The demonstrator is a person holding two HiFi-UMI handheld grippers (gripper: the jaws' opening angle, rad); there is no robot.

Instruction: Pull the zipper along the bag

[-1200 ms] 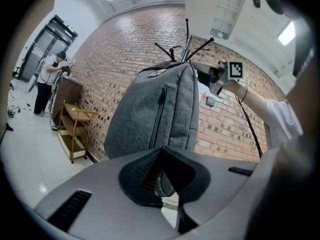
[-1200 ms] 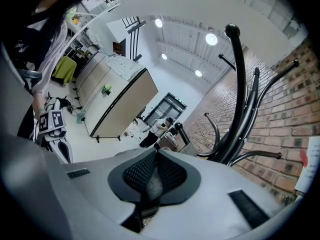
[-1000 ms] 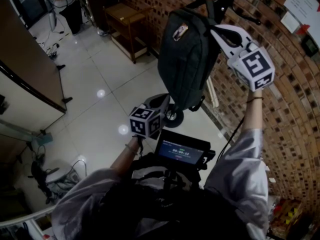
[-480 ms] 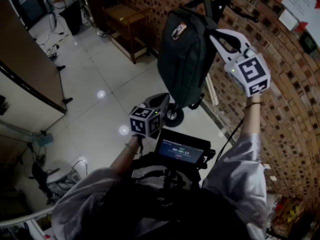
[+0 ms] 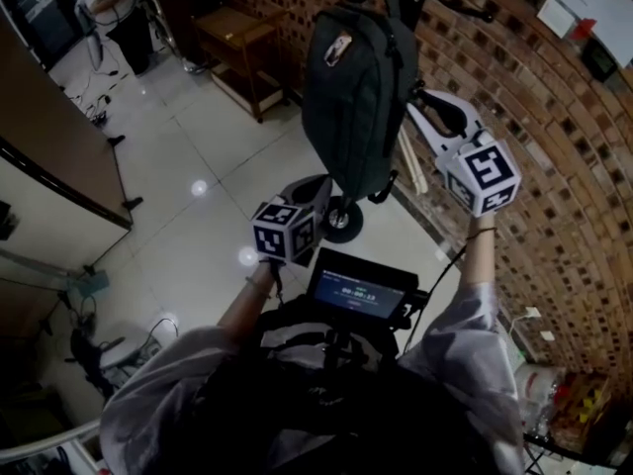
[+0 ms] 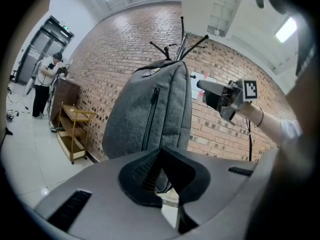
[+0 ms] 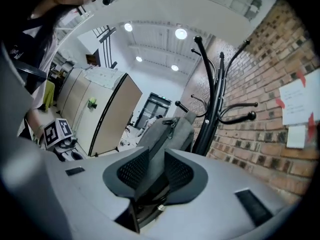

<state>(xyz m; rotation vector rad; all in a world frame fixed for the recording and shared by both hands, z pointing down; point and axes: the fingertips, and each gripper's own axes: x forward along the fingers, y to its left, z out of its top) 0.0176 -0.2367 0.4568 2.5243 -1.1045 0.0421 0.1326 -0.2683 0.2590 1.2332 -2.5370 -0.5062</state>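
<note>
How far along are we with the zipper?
Looks done: the pull; on the right gripper the jaws have just been opening, pads apart astride the backpack zipper. In hand: the left gripper pinches the backpack's bottom. Left: pulling away; whether the zipper ran fully isn't visible.

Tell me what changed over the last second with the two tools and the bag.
The right tool has come down along the side of the bag, and its jaws have just been opening. The bag's edge now sits between them without being pinched. The left tool stayed where it was, shut low on the bag, which still hangs from the coat stand.
</note>
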